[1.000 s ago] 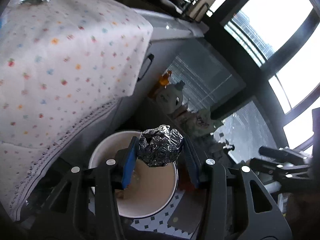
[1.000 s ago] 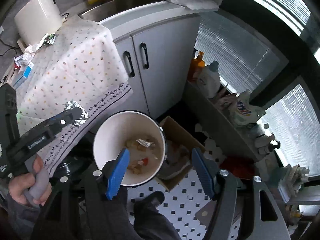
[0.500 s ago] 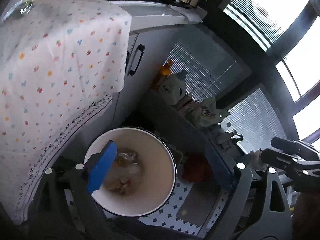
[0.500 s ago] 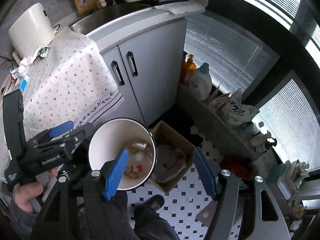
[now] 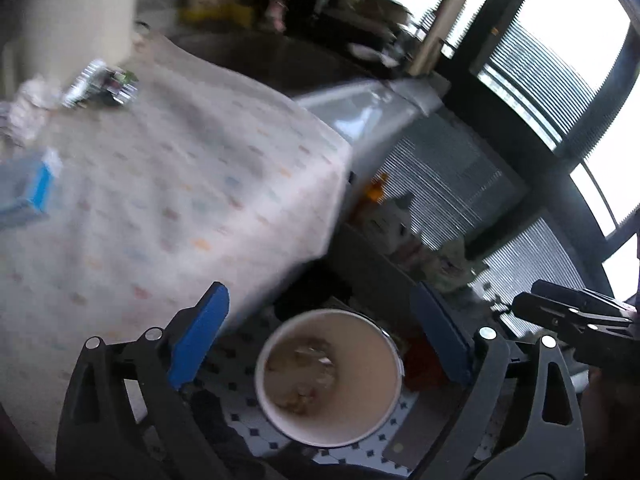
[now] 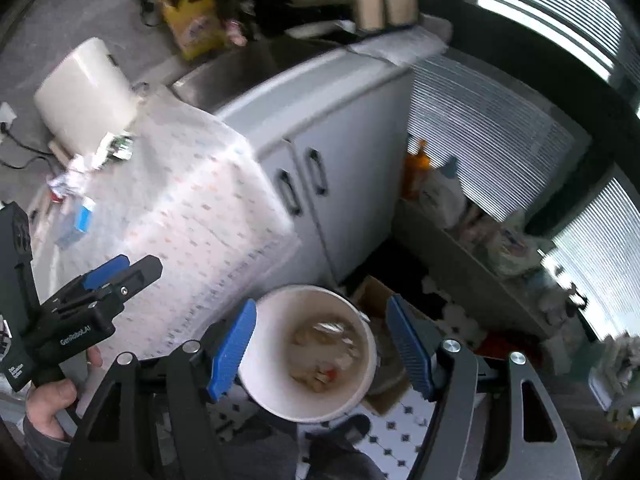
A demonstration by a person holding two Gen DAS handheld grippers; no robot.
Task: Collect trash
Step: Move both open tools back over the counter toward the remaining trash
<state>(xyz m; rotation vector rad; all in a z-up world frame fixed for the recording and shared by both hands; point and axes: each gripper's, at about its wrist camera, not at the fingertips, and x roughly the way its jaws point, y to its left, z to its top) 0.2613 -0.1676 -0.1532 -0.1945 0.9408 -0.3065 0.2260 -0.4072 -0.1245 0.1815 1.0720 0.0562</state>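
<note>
A white bin (image 5: 360,360) stands on the tiled floor below both grippers, with foil and food scraps (image 5: 308,368) at its bottom. My left gripper (image 5: 320,332) hangs above it; its jaws are opening wide and nothing is between them. My right gripper (image 6: 320,344) is open and empty above the same bin (image 6: 272,352). On the dotted tablecloth (image 5: 160,200) lie a foil wrapper (image 5: 100,84), crumpled paper (image 5: 28,108) and a small blue box (image 5: 32,192). The right wrist view shows the left gripper (image 6: 116,268) beside the table's edge, with a hand on it.
A grey cabinet (image 6: 304,184) with two handles stands behind the bin. A cardboard box (image 6: 376,296) sits beside the bin, and bottles (image 6: 416,168) line a low shelf by the window. A white appliance (image 6: 84,92) stands at the table's far end.
The left gripper let go of the foil ball, which fell into the bin, and its jaws spread wide. Both grippers rose, and more of the table top has come into view.
</note>
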